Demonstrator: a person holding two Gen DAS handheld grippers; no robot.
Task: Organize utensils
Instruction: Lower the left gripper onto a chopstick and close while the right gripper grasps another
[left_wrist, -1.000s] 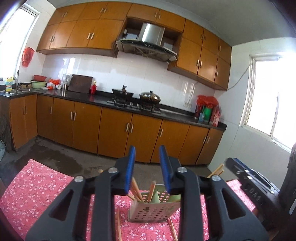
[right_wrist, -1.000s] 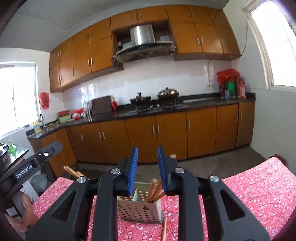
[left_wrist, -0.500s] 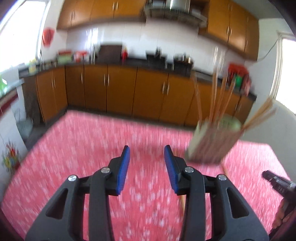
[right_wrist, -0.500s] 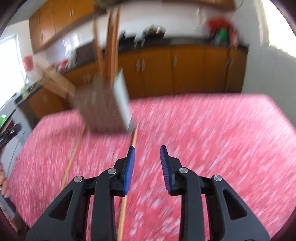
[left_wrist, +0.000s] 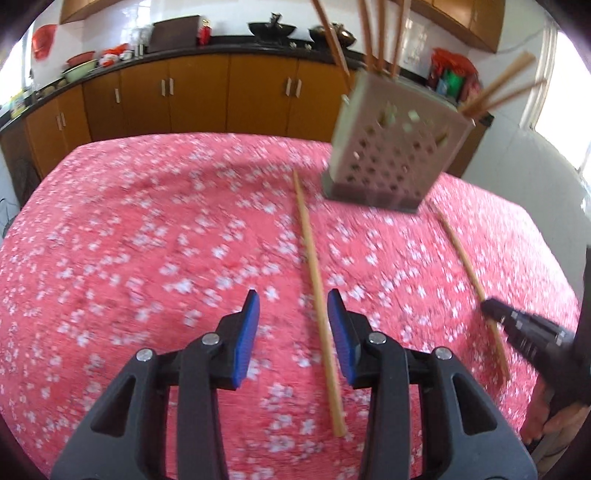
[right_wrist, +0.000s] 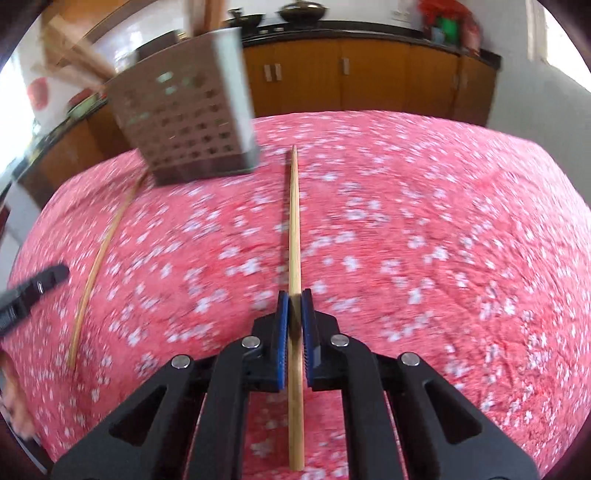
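Two hand-held grippers work over loose chopsticks on a counter draped in a red floral cloth (left_wrist: 147, 229).

The right hand-held gripper (right_wrist: 294, 295) pinches a chopstick (right_wrist: 294, 221) between nearly closed blue pads, its tip pointing toward the perforated utensil holder (right_wrist: 184, 122), which stands at the cloth's far side and bristles with more chopsticks (left_wrist: 376, 33). The left hand-held gripper (left_wrist: 293, 306) hovers with pads spread, a second chopstick (left_wrist: 314, 258) lying on the cloth just inside its right pad.
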